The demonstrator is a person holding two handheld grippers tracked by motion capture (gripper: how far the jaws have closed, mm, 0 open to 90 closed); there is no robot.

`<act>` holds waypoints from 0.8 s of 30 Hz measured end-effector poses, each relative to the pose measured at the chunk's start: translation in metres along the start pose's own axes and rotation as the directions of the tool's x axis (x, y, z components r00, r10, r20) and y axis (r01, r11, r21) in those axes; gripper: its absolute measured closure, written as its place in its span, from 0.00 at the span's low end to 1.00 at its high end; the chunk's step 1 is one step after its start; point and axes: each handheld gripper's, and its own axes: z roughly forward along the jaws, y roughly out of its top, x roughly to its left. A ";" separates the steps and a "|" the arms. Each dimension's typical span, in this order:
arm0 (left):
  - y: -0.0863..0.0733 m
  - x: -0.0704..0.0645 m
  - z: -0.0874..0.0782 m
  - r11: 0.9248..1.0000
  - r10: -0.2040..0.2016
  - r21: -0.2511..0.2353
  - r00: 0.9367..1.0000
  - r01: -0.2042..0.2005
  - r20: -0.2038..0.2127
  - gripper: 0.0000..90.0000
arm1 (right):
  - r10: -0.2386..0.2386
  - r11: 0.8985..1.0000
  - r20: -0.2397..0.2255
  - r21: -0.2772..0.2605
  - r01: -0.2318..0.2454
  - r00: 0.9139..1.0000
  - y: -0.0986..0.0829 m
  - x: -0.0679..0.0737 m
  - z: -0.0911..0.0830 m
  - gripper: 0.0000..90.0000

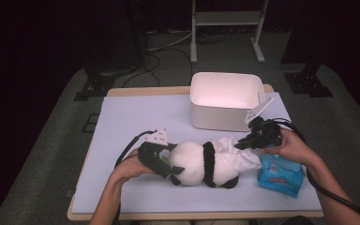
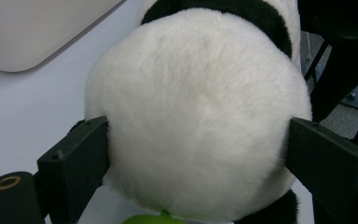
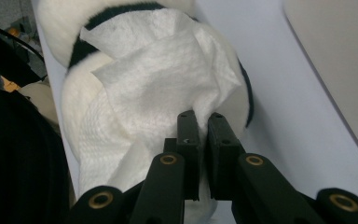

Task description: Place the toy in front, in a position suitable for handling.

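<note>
Near the desk's front edge, the left gripper (image 1: 165, 161) clamps the soft, light plush panda (image 1: 201, 164) by its round end, while the right gripper (image 1: 243, 144), jaws nearly closed, pinches a flimsy, tearable white wipe (image 3: 154, 88) draped over it.

I have open worktop (image 1: 122, 117) along the left edge, the far-left corner and the near edge, where jaws could pass freely. The white bin (image 1: 222, 101) blocks the far-right part, standing just behind the plush panda (image 1: 206, 164). The panda lies across the middle, draped with a white wipe (image 1: 236, 152). A blue wipes packet (image 1: 280, 176) closes off the near-right corner beside it.
</note>
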 end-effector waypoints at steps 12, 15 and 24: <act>0.002 -0.002 0.001 1.000 0.014 0.002 1.000 -0.014 -0.004 0.09 | -0.045 0.999 -0.002 -0.004 0.045 0.999 0.017 0.006 0.000 0.94; 0.003 -0.003 0.001 1.000 0.018 0.004 1.000 -0.018 -0.006 0.09 | -0.065 0.998 -0.011 0.009 0.065 0.998 0.027 0.011 0.005 0.94; 0.003 -0.003 0.003 1.000 0.016 -0.013 1.000 -0.016 -0.001 0.09 | -0.147 0.987 -0.049 0.059 0.150 0.988 0.065 0.034 0.031 0.94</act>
